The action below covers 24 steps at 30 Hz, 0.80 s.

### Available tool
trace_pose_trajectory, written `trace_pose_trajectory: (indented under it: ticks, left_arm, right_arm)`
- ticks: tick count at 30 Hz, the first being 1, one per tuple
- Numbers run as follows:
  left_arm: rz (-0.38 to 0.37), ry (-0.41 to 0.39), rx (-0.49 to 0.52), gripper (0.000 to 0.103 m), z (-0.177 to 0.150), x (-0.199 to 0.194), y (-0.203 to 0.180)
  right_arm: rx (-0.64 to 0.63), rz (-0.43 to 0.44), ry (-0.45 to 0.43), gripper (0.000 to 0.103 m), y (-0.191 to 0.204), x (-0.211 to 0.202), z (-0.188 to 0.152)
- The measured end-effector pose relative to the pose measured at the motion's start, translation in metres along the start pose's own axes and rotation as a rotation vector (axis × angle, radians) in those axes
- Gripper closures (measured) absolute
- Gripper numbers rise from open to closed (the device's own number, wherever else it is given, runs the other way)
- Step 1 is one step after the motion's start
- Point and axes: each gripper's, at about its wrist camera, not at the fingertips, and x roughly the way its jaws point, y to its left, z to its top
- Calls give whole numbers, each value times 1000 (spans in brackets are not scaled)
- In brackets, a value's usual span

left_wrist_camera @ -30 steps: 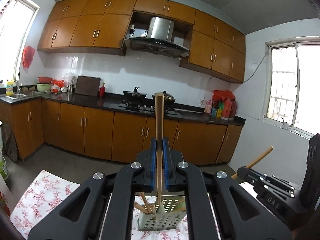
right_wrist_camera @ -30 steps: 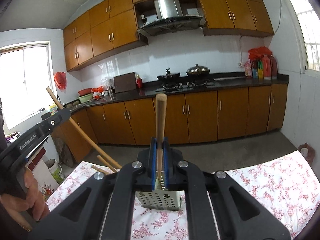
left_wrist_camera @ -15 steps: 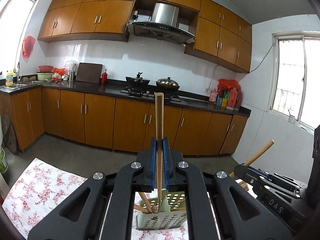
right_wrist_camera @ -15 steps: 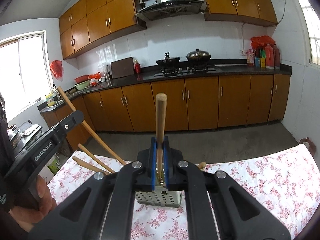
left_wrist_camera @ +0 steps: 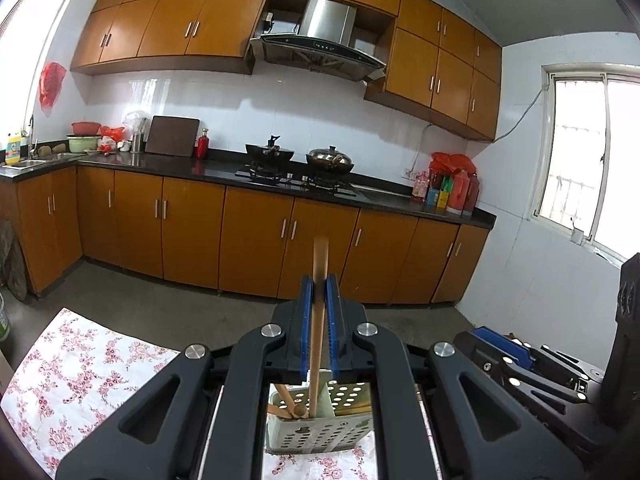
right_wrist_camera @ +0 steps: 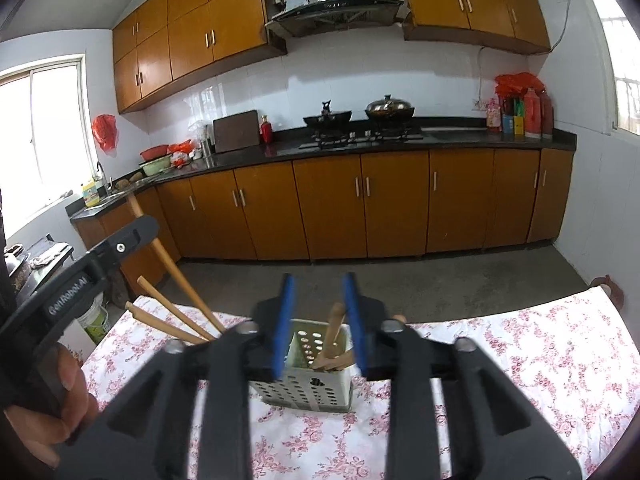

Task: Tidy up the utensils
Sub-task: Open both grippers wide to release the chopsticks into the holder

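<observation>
Utensil holder (right_wrist_camera: 307, 374), perforated, on the floral tablecloth (right_wrist_camera: 540, 364) near its far edge. Right gripper (right_wrist_camera: 318, 324): its jaws have just been opening and stand spread; the wooden utensil (right_wrist_camera: 331, 334) pinched half a second ago now leans free inside the holder. Left gripper (left_wrist_camera: 319, 328): blue pads pressed on a wooden handle (left_wrist_camera: 319, 300), its lower end now down in the holder's left compartment.

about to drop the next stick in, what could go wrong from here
The left gripper is clamped on a wooden stick whose tip is in the holder; pulling away before opening could tip it.
The right gripper, jaws just opening, straddles the freed stick; withdrawing could snag it.
</observation>
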Motion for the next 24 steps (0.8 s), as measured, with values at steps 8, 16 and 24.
trace_pose_trajectory:
  ticks: [8,16,24]
  left_arm:
    - [-13,-56,-19,67,11,-26,8]
    - [9,-112,42,14,6,-75,17]
    - [104,-120,130,2,-40,-124,32]
  right_arm:
    - [-6,-23,-45,68,-2,-22,0]
    - [-27,-61,-150,33,1,-76,-12]
    - [-105,-120,-235,4,24,-131,-64]
